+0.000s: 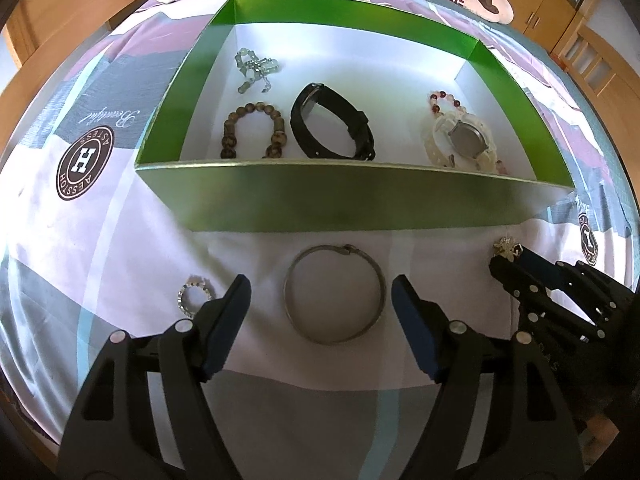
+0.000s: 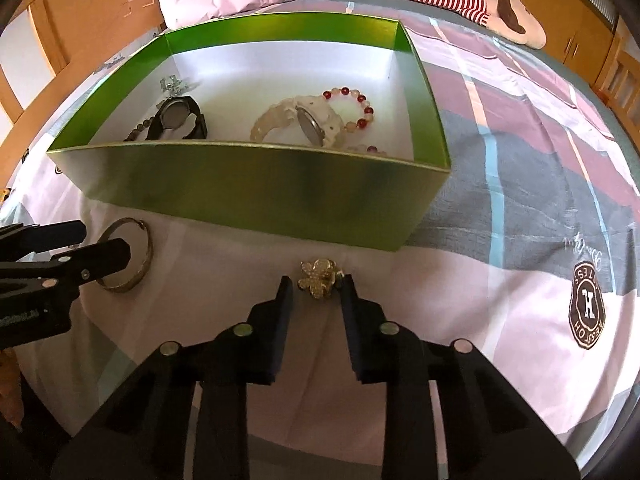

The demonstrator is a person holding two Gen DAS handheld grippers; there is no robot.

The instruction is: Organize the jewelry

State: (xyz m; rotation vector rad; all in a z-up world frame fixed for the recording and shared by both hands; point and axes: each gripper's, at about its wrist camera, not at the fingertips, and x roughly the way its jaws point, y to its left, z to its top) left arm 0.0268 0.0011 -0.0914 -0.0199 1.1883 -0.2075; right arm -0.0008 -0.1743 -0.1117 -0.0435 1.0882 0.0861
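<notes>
On the bed before the green box (image 1: pixel 352 196), the left gripper (image 1: pixel 322 300) spreads wide around the bangle (image 1: pixel 335 294). The right gripper (image 2: pixel 316 286) brackets the brooch (image 2: pixel 318 278), jaws narrowed, contact unclear.

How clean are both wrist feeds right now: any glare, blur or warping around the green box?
Left wrist view: sharp at centre, the green cardboard box bows outward from fisheye warp, its white floor glares softly, corners go dark. Right wrist view: same curved edges, the small gold flower-shaped brooch looks slightly soft, and the box's near wall is shaded.
</notes>
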